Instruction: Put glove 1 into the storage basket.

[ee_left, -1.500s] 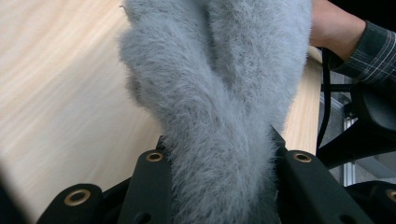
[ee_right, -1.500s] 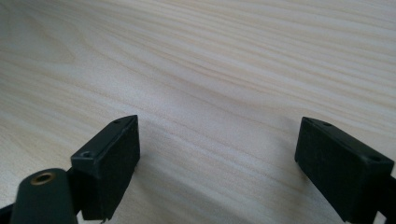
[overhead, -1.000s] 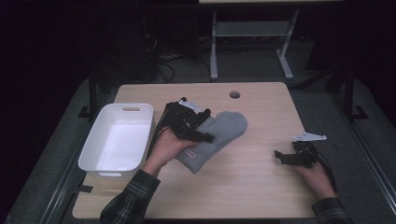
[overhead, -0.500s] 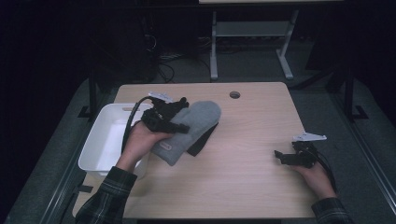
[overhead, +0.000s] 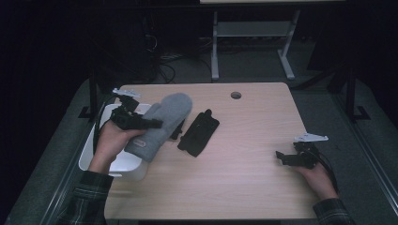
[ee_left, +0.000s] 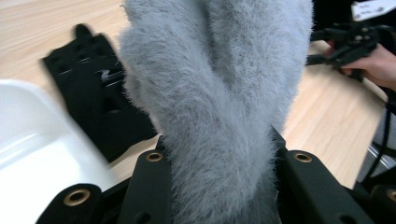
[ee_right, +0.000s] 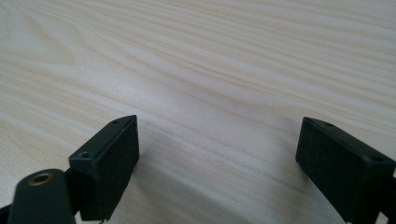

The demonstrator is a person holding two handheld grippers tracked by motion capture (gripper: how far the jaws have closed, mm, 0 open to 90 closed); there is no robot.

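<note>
Two mittens and one white bin (overhead: 96,157), catalogued by place relative to the bin, which stands at the left edge of the wooden worktop (overhead: 253,164). Item one, grey fleece mitten (overhead: 162,124): raised clear of the worktop, partly over the bin's right rim, clamped at its cuff end in the left claw (overhead: 143,124); the left claw's own view has the pile (ee_left: 219,107) bulging between both jaws, a hold low on the cuff so the body hangs free, apparently for dropping into the bin. Item two, black mitten (overhead: 198,132): flat on the worktop just right of the bin and beneath the grey mitten's tip, apparently awaiting its turn. Item three, right claw (overhead: 287,158): well apart from the bin, near the worktop's right edge, jaws spread with nothing between them, resting low over bare wood (ee_right: 210,93), seemingly parked out of the way.
</note>
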